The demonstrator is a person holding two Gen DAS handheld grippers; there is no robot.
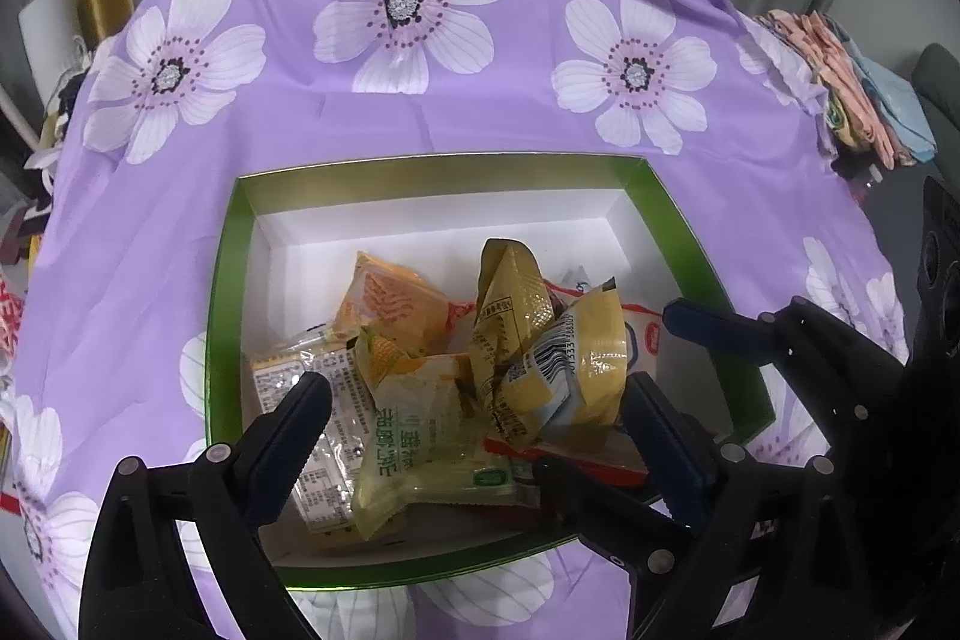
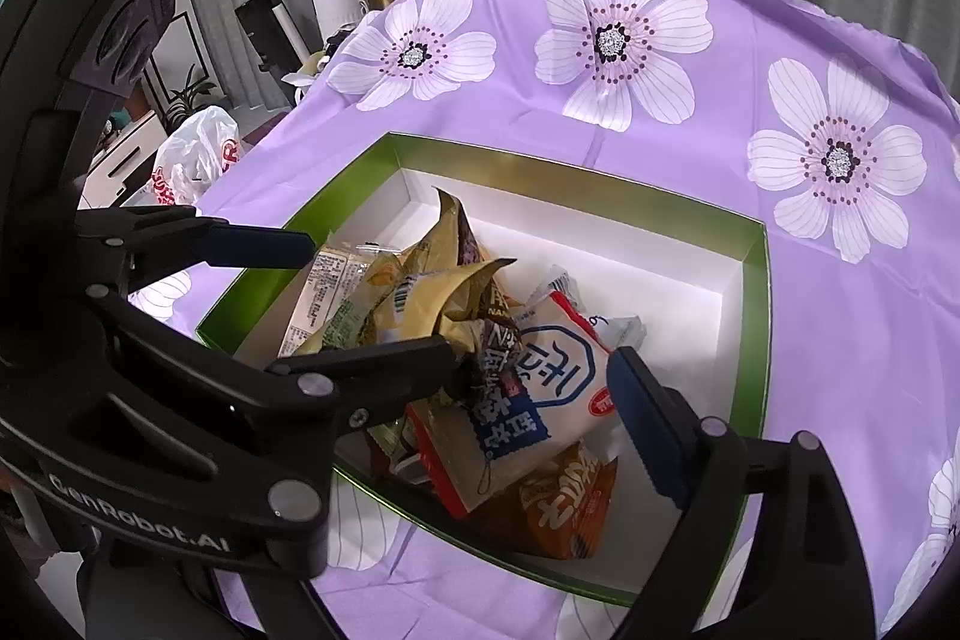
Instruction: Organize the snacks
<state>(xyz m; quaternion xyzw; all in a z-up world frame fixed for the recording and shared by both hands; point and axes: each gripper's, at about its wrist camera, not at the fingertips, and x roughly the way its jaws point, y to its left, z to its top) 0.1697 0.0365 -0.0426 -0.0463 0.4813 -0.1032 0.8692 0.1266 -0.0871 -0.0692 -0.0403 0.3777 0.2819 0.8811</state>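
Observation:
A green box [image 1: 223, 280] with a white inside sits on the purple flowered cloth and holds several snack packets. In the left wrist view my left gripper [image 1: 480, 394] is open over the pile, straddling a yellow packet with a barcode [image 1: 558, 370] and a pale green-lettered packet [image 1: 414, 430]. The right gripper's blue-tipped fingers [image 1: 708, 322] reach into the box from the right. In the right wrist view my right gripper [image 2: 534, 358] is open above a white packet with blue lettering [image 2: 540, 376] in the box [image 2: 753, 340]. An orange packet [image 2: 570, 508] lies at the near corner.
The purple flowered cloth [image 1: 420, 112] covers the table around the box. Folded fabrics [image 1: 852, 88] lie at the far right edge. A white plastic bag [image 2: 192, 160], a vacuum [image 2: 264, 16] and curtains are beyond the table on the left.

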